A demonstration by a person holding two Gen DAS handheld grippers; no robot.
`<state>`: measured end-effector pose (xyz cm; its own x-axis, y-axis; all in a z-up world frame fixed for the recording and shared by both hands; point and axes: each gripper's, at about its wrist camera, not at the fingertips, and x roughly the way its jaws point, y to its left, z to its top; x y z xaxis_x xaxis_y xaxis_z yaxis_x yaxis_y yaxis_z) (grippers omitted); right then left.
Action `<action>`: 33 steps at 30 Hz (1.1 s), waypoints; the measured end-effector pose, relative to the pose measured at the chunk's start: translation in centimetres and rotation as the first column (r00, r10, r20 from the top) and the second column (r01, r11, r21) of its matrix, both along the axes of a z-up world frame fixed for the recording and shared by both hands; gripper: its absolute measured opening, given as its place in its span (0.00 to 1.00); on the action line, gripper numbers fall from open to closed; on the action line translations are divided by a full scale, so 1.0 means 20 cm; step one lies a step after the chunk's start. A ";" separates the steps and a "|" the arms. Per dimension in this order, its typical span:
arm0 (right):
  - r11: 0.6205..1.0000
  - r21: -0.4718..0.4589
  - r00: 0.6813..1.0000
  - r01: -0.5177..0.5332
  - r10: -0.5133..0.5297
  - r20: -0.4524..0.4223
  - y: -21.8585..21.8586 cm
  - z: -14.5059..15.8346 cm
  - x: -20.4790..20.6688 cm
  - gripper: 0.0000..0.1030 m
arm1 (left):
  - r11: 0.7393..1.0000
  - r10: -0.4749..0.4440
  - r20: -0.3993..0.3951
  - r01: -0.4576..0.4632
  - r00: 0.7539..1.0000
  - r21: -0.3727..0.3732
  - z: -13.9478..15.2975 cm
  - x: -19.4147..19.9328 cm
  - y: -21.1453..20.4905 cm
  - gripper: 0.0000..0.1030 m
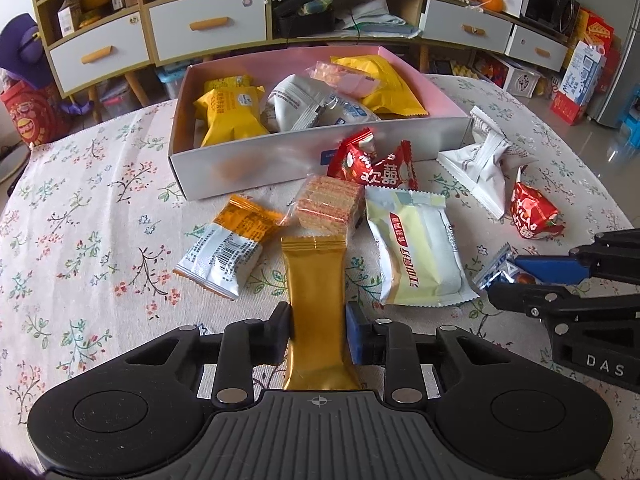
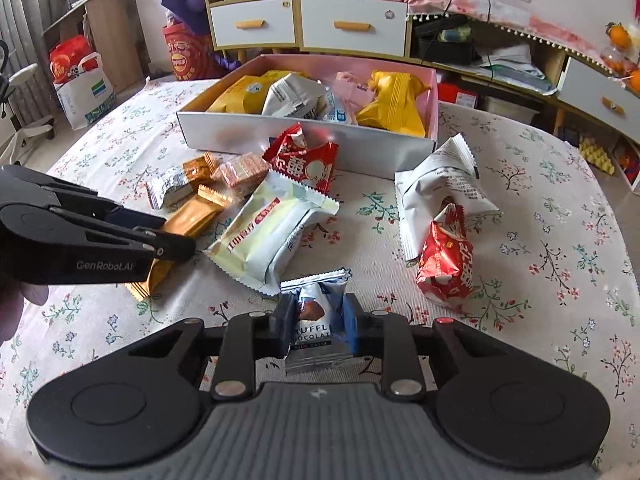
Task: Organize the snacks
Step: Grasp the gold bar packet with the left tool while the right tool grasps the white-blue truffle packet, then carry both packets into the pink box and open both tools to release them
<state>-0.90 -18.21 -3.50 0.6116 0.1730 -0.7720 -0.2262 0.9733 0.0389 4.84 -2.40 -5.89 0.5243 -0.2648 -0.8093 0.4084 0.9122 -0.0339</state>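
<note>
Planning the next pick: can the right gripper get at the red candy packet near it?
Probably not yet: the right gripper is shut on the truffle chocolate packet. Otherwise the red candy packet lies uncovered nearby.

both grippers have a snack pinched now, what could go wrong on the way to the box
1. The left gripper pinches the long gold foil bar near one end; it may swing or slip out.
2. The right gripper squeezes the small silver-blue truffle chocolate packet, which may get crushed.
3. The red candy packets lean against the front wall of the pink-lined cardboard box; a low carry may knock them.
</note>
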 end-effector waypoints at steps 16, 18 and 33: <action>0.998 0.057 0.999 0.017 -0.019 0.033 0.00 0.10 0.02 0.22 | 0.996 0.022 0.019 -0.021 1.000 -0.090 0.15 -0.01 0.05 0.26; 0.997 0.070 0.999 0.024 -0.026 0.038 0.00 0.12 0.03 0.22 | 0.994 0.032 0.019 -0.030 0.999 -0.104 0.17 0.00 0.06 0.26; 0.973 0.198 0.989 0.114 -0.131 0.073 0.04 0.24 0.26 0.23 | 0.966 0.138 0.022 -0.130 0.990 -0.222 0.27 0.17 0.10 0.26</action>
<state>4.25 -17.49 1.27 0.6995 0.2331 -0.6755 -0.1160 0.9698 0.2146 8.30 -0.35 -0.51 0.5956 -0.3595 -0.7183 0.2880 0.9304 -0.2269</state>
